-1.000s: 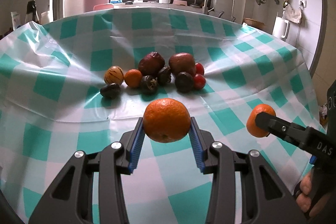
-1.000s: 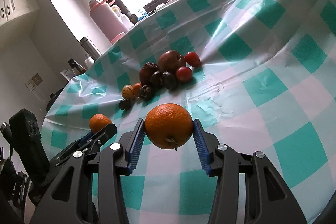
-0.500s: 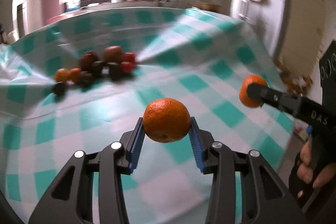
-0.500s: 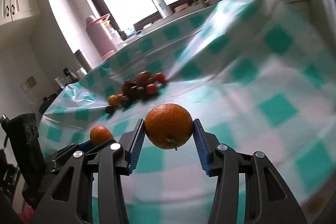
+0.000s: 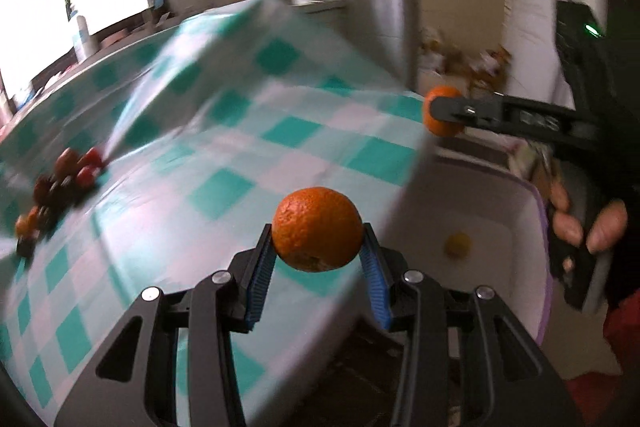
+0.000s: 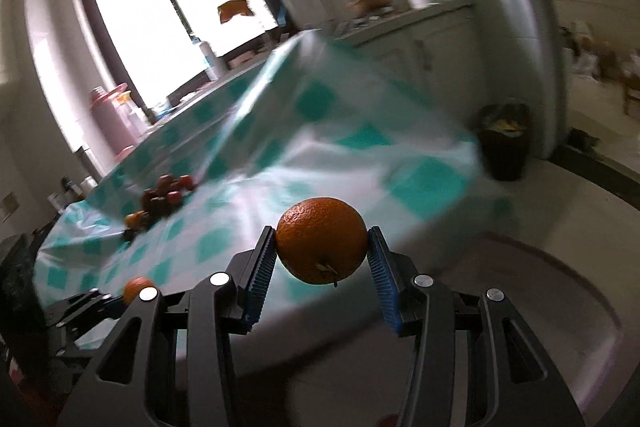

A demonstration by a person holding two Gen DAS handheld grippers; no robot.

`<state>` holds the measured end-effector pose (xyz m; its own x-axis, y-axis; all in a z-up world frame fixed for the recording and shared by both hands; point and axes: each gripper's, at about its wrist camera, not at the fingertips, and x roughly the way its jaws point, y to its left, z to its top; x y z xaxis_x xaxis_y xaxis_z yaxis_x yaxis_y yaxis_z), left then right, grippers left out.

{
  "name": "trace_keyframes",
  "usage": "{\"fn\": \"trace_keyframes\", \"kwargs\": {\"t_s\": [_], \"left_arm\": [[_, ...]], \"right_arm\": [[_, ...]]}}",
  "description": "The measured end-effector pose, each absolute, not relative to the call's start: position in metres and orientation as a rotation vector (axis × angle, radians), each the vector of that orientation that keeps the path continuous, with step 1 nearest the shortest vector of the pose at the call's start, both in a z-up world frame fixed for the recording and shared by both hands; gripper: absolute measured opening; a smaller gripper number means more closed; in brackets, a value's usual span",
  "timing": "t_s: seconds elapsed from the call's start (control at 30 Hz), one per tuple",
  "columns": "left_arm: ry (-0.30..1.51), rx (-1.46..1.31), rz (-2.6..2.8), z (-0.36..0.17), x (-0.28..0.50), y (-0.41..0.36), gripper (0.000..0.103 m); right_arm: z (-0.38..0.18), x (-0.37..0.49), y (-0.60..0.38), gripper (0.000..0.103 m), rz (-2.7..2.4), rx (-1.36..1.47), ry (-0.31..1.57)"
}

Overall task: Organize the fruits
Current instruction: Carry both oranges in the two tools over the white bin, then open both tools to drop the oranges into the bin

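Far left on the table [image 5: 224, 131], checked teal cloth: the leftover fruit pile [image 5: 60, 183], dark and red pieces bunched together, blurred, still unsorted. It sits well apart from both tongs.

Centre: left tongs [image 5: 318, 251] pinching an orange [image 5: 318, 229] between the blue pads, one pad on each side, fruit clear of the cloth. It hangs right over the table edge, probably so it can go straight into the basin beside the table.

Right of that: white basin [image 5: 536, 211] with a purple rim, below table level, just off the table edge. One small yellowish fruit [image 5: 458, 245] lies in it, too blurred to name. Looks like the collecting spot.

Far right: right tongs [image 6: 322, 253] pinching a second orange [image 6: 322, 239], stem end down, gripped across its middle so it won't roll out. In the left view this orange shows beyond the basin's far side, a hand [image 5: 584, 227] on the handle.

Judgement: both oranges are mid-carry and the drop is not yet done. Risk: a release before the tongs are over the basin sends the fruit to the floor.
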<state>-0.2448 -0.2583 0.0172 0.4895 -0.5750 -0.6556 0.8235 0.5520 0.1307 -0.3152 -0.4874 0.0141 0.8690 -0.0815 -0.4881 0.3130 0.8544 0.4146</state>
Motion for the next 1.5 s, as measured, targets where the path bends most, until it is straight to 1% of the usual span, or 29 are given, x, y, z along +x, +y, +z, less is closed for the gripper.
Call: {"fn": "trace_keyframes", "kwargs": {"t_s": [0.13,0.2,0.27,0.33,0.47,0.67,0.8,0.97,1.33,1.37,1.4,1.43,1.47,1.5], "left_arm": [[0.616,0.575,-0.986,0.0,-0.273,-0.293,0.042],[0.637,0.624,-1.024,-0.011,-0.282,-0.31,0.042],[0.669,0.693,-1.059,-0.029,-0.291,-0.333,0.042],[0.726,0.757,-1.082,-0.052,-0.296,-0.354,0.042],[0.828,0.886,-1.076,-0.102,-0.299,-0.388,0.042],[0.906,1.011,-1.016,-0.154,-0.29,-0.417,0.042],[0.965,1.034,-0.979,-0.174,-0.279,-0.431,0.042],[0.985,1.078,-0.964,-0.193,-0.282,-0.438,0.043],[0.984,1.082,-0.97,-0.191,-0.279,-0.435,0.044],[0.974,1.083,-0.971,-0.19,-0.28,-0.434,0.046],[0.965,1.083,-0.972,-0.188,-0.281,-0.434,0.052],[0.954,1.08,-0.976,-0.188,-0.282,-0.433,0.054],[0.947,1.078,-0.979,-0.186,-0.282,-0.433,0.056],[0.942,1.078,-0.981,-0.185,-0.282,-0.433,0.058]], "right_arm": [[-0.013,-0.342,-0.518,0.047,-0.308,0.56,0.519],[-0.03,-0.346,-0.529,0.047,-0.364,0.564,0.586],[-0.048,-0.343,-0.537,0.047,-0.404,0.567,0.678],[-0.071,-0.331,-0.543,0.047,-0.443,0.545,0.808],[-0.112,-0.309,-0.545,0.047,-0.491,0.437,1.015],[-0.149,-0.292,-0.537,0.047,-0.474,0.254,1.21],[-0.165,-0.299,-0.535,0.047,-0.434,0.25,1.261],[-0.171,-0.304,-0.537,0.047,-0.416,0.267,1.281],[-0.17,-0.302,-0.541,0.047,-0.422,0.287,1.292],[-0.17,-0.302,-0.541,0.047,-0.424,0.289,1.293],[-0.171,-0.302,-0.542,0.048,-0.427,0.293,1.297],[-0.172,-0.3,-0.544,0.049,-0.432,0.295,1.298],[-0.17,-0.3,-0.544,0.052,-0.432,0.297,1.29],[-0.168,-0.299,-0.543,0.058,-0.43,0.298,1.283]]}}
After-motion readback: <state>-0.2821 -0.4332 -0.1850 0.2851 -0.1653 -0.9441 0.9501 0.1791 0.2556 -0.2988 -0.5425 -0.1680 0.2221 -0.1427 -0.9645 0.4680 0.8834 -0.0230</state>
